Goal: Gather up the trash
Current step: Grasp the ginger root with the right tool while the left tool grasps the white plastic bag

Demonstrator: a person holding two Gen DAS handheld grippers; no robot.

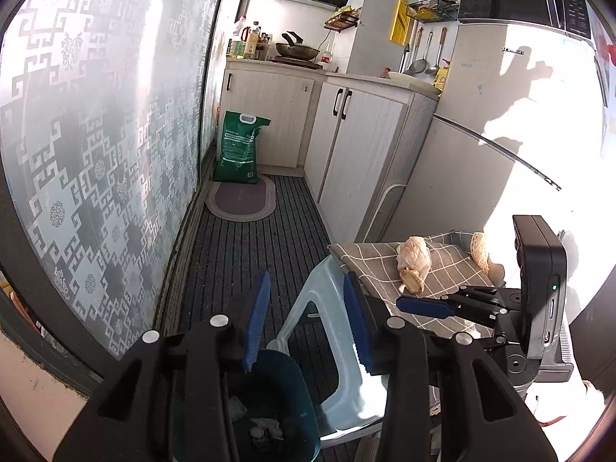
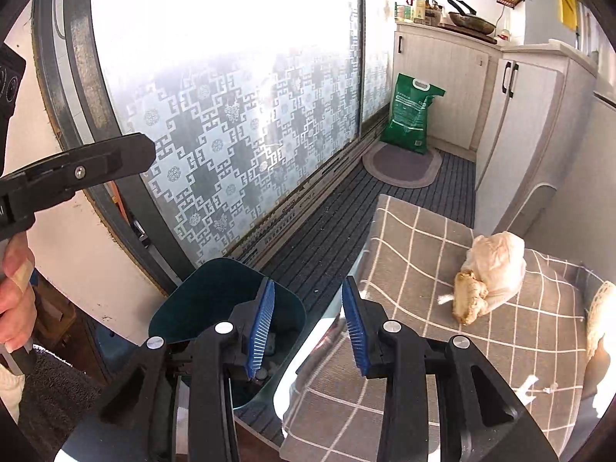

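A dark teal trash bin [image 1: 277, 404] stands on the floor beside a pale plastic stool [image 1: 331, 346]; it also shows in the right wrist view [image 2: 215, 308] with several scraps inside. A crumpled whitish bag with a brown lump [image 1: 414, 263] lies on the checked grey cloth [image 1: 454, 269] over the stool; it also shows in the right wrist view [image 2: 489, 273]. Another pale piece [image 1: 480, 252] lies at the cloth's far right. My left gripper [image 1: 308, 315] is open and empty above the bin and stool edge. My right gripper [image 2: 308, 319] is open and empty, between bin and cloth [image 2: 415, 261].
A patterned frosted sliding door [image 1: 96, 154] runs along the left. White cabinets [image 1: 358, 142] and a fridge [image 1: 500, 123] stand on the right. A green sack [image 1: 238, 148] and an oval mat [image 1: 240, 200] lie at the far end of the dark ribbed floor [image 1: 250, 254].
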